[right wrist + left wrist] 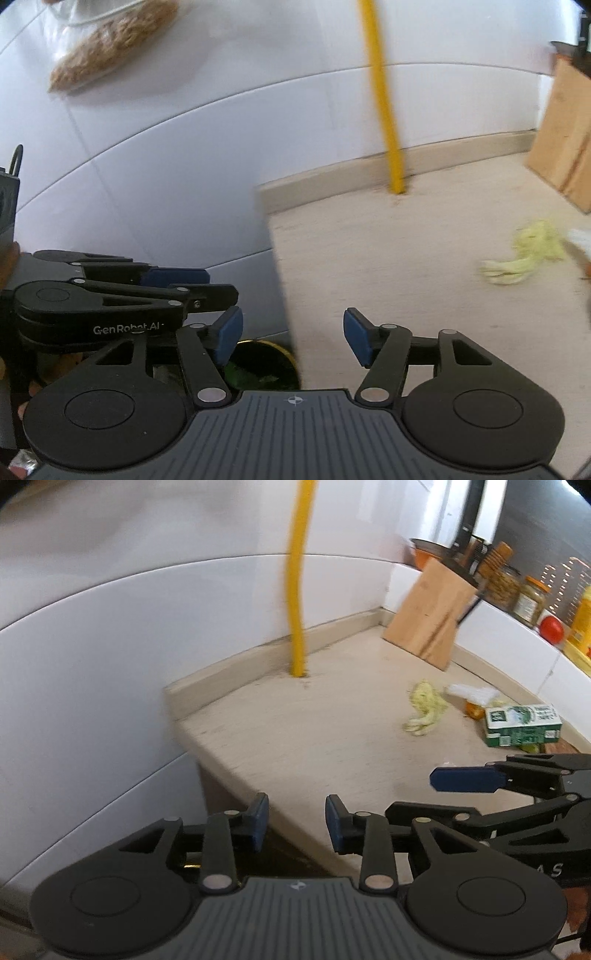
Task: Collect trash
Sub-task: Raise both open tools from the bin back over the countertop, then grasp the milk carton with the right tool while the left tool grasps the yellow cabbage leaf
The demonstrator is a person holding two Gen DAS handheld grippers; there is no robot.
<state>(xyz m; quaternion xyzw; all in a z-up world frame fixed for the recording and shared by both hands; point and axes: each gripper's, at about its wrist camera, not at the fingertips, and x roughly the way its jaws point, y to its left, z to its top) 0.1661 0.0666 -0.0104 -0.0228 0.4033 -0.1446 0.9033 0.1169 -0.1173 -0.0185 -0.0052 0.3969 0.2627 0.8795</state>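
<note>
A pale beige countertop [314, 738] stretches ahead of the fingers. Ahead and to their right lie yellow-green vegetable scraps [424, 709], then a white wrapper [469, 692], an orange bit [474, 709] and a green-and-white carton [522, 720]. Farther ahead, a wooden knife block [430, 613] stands beside the wall, tilted.

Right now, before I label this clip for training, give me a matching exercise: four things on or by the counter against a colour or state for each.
Things:
1. carton
2. knife block
3. pipe
4. left gripper

Colour or state:
a. yellow, upright at the wall
b. open, nothing between its pads
c. green and white, lying on the counter
d. pale wood, leaning

Pairs: 1-c, 2-d, 3-a, 4-b
</note>
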